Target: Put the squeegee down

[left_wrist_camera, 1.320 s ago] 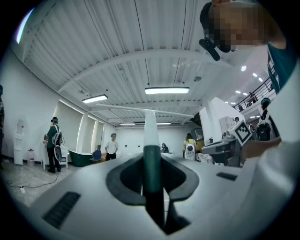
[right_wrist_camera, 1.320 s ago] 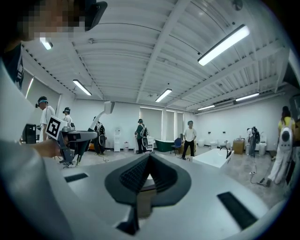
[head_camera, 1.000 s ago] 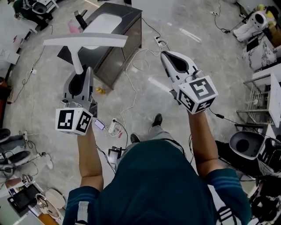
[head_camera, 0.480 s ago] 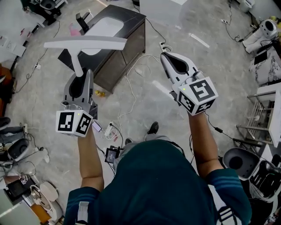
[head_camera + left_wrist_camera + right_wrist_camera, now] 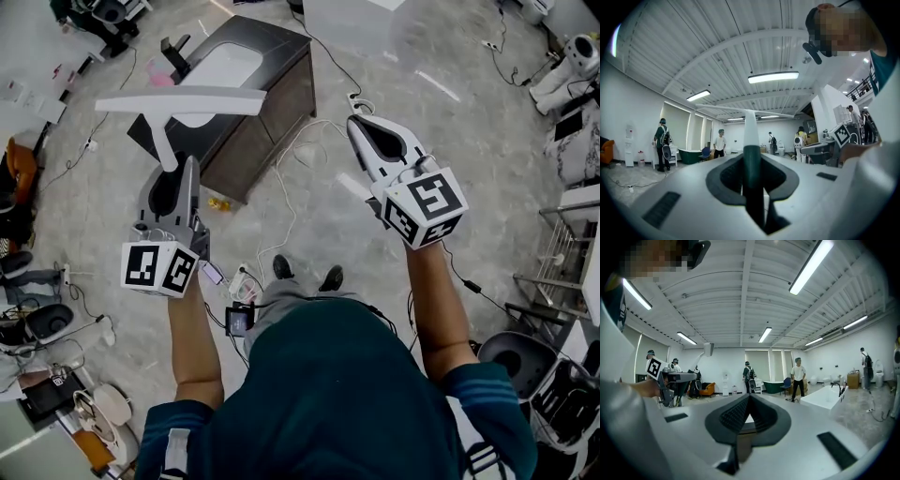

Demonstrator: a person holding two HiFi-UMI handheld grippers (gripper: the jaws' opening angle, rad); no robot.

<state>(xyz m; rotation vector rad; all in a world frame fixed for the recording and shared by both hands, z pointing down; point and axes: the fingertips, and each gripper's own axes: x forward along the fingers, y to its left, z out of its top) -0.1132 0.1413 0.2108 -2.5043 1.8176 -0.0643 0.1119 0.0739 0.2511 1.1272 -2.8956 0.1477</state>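
In the head view my left gripper (image 5: 180, 169) is shut on the squeegee (image 5: 178, 101). Its white blade lies crosswise above the jaws and its stem (image 5: 165, 142) runs down between them. Through the left gripper view the dark green handle (image 5: 753, 173) sits clamped between the pads of the left gripper (image 5: 752, 159), with the white stem and blade (image 5: 749, 112) beyond. My right gripper (image 5: 362, 124) is held level at the right, shut with nothing in it; its ribbed pads meet at the right gripper (image 5: 749, 398) tips. Both are in the air above the floor.
A dark vanity cabinet (image 5: 272, 108) with a white basin (image 5: 225, 64) and black tap stands just past the squeegee; the basin (image 5: 827, 397) also shows at the right gripper view's right. Cables and a power strip (image 5: 246, 274) lie on the floor. Several people (image 5: 798, 378) stand far off.
The person has stepped along, and the floor and cabinet have shifted under both hands. The squeegee stays in the left gripper and the right stays shut.
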